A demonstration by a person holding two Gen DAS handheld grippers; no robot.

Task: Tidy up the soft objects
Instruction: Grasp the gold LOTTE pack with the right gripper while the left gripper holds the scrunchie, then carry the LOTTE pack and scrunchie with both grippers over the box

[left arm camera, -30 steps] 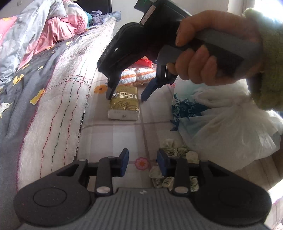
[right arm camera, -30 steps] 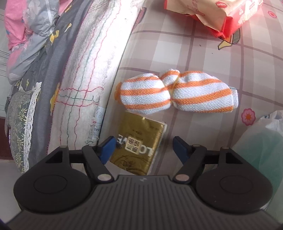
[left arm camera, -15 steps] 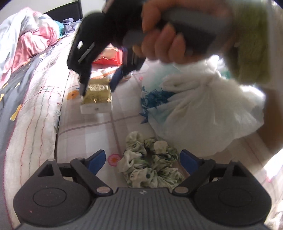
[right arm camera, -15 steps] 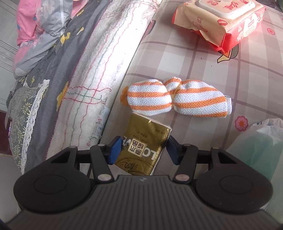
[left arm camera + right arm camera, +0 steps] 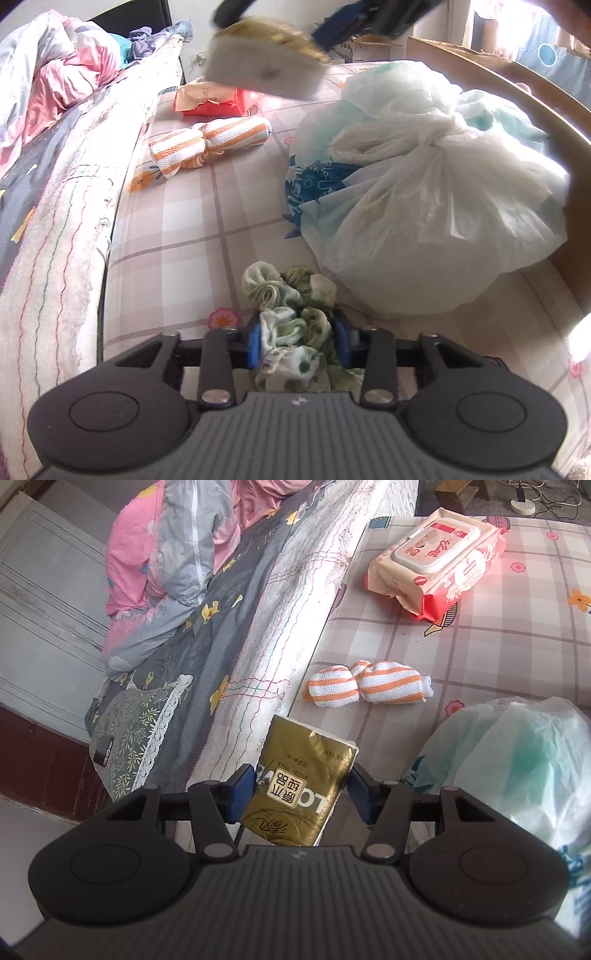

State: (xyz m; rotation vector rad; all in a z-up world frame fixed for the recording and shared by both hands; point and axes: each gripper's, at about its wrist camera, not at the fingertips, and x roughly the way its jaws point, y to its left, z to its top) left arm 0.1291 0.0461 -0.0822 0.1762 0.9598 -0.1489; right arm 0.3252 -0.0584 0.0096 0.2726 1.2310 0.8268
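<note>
The left gripper (image 5: 297, 341) is closing on the green scrunchie (image 5: 291, 314) lying on the bed (image 5: 177, 229) beside a knotted plastic bag (image 5: 424, 206) — contents hidden — while the right gripper (image 5: 301, 790) clamps the gold tissue pack (image 5: 303, 775) aloft.

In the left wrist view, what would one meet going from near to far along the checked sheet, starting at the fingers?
Scrunchie → striped towel → wipes pack.

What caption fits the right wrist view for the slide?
Right gripper lifts a gold tissue pack above the checked sheet, with striped towel roll and wipes pack beyond.
</note>
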